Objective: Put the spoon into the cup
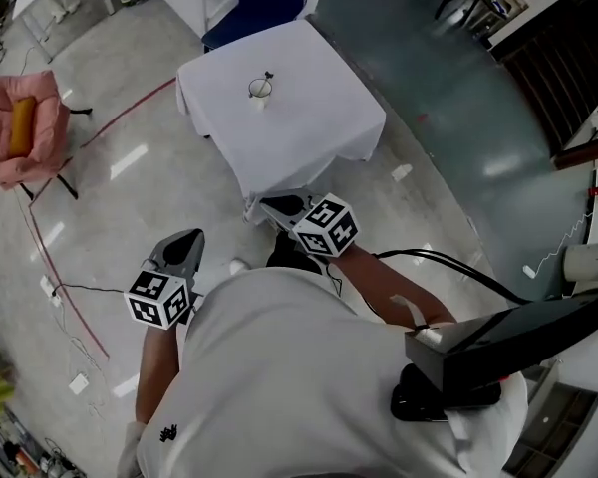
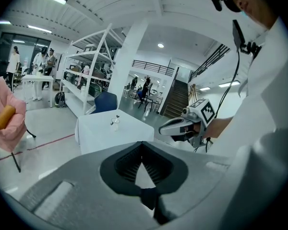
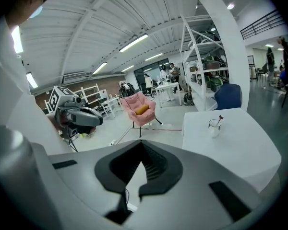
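Spoon (image 1: 267, 75) in cup (image 1: 260, 91), white-clothed table (image 1: 304, 122), pink chair (image 1: 42, 103) apart, glossy floor (image 1: 169, 182)

Left gripper (image 1: 182, 247): jaws together, nothing between, tilted forward and down, close by left of torso (image 1: 299, 376). Right gripper (image 1: 282, 207): jaws together, empty, same tilt, slightly farther forward. Right forearm (image 1: 394, 292) extended.

Big open lab hall. White shelving racks (image 2: 93, 73), strip-lit ceiling (image 3: 110, 23), glossy floor (image 1: 159, 197) with loose cables (image 1: 90, 288).
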`<action>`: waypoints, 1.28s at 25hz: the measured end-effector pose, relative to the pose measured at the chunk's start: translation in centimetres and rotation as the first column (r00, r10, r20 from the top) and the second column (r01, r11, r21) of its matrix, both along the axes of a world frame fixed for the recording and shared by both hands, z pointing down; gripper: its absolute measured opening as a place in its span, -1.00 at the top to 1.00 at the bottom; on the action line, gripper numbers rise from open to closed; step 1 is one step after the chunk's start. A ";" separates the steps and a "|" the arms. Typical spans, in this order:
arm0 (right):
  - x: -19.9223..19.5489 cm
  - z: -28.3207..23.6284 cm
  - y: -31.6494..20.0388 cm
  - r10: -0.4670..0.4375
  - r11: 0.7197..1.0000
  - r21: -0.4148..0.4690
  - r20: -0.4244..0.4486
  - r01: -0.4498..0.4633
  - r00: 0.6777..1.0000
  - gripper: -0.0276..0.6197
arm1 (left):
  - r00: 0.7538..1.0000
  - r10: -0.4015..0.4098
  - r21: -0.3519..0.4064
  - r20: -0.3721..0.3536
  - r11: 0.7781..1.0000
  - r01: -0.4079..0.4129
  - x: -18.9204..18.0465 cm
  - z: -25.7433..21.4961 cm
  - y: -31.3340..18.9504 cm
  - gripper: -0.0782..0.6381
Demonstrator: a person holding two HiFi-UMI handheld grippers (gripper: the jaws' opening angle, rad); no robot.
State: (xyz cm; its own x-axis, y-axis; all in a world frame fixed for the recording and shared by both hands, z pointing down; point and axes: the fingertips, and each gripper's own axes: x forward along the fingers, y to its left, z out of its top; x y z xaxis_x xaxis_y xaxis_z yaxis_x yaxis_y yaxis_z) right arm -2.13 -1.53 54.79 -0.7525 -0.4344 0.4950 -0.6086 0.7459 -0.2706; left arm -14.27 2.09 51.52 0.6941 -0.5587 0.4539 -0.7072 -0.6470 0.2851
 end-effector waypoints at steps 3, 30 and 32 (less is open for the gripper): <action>0.0 0.1 0.1 -0.004 1.000 -0.003 -0.001 0.004 1.000 0.89 | 1.000 -0.001 -0.007 0.000 1.000 0.001 0.1 0.3 0.2 0.75; -0.5 0.3 -1.0 -0.063 0.998 -0.032 -0.014 0.063 0.998 0.89 | 1.000 -0.001 -0.040 0.001 0.999 0.001 1.0 0.5 -1.2 0.75; -0.5 0.2 -1.4 -0.061 0.998 -0.029 -0.018 0.061 0.998 0.89 | 1.000 -0.001 -0.035 -0.002 0.999 0.001 0.8 0.4 -1.7 0.75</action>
